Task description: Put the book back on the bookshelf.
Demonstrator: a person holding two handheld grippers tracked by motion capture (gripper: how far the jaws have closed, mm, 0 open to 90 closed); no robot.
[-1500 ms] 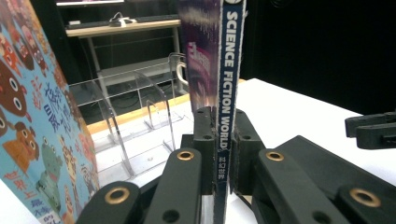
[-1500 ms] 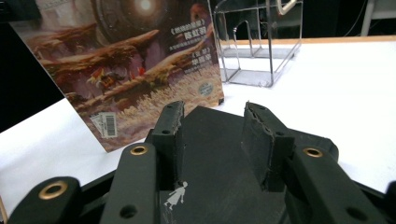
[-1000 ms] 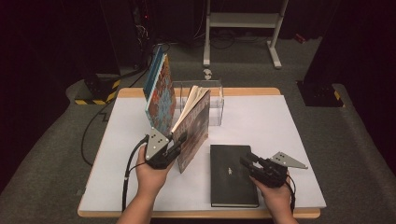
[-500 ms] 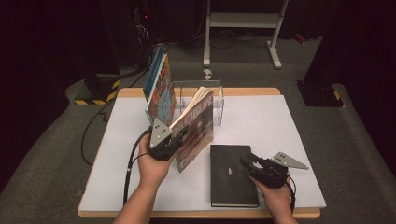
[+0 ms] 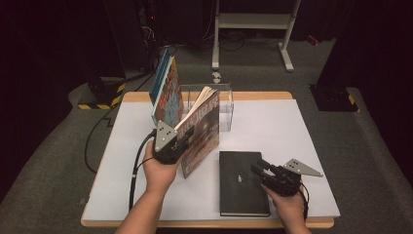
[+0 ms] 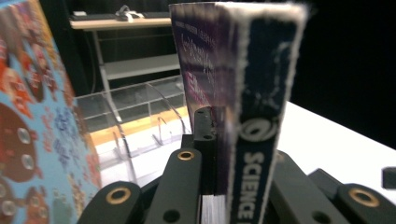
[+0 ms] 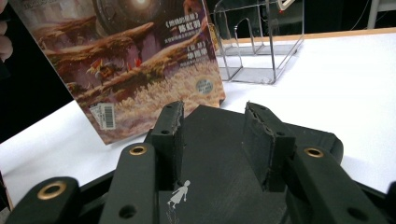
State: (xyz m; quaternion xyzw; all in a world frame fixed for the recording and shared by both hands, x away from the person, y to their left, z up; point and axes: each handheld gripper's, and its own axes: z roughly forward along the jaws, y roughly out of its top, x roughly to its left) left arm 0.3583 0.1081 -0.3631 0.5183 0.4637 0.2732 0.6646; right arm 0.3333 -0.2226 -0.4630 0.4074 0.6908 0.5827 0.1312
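Observation:
A paperback [image 5: 202,131] with a painted cover stands tilted on the white table, its bottom edge on the surface. My left gripper [image 5: 184,137] is shut on its spine side; in the left gripper view the jaws clamp the book [image 6: 257,116] near its dark spine. A black hardcover [image 5: 241,183] lies flat at the front right. My right gripper [image 5: 258,168] hovers at its right edge, open, with nothing between its fingers [image 7: 170,135]; under them lies the black cover [image 7: 215,154].
A clear acrylic book rack [image 5: 221,105] stands at the back of the table [image 5: 292,126], just behind the paperback. A colourful large book [image 5: 165,92] leans upright at the rack's left side. Cables trail off the table's left edge.
The left hand has edged the paperback a little toward the rack. The right hand and the black book have not moved.

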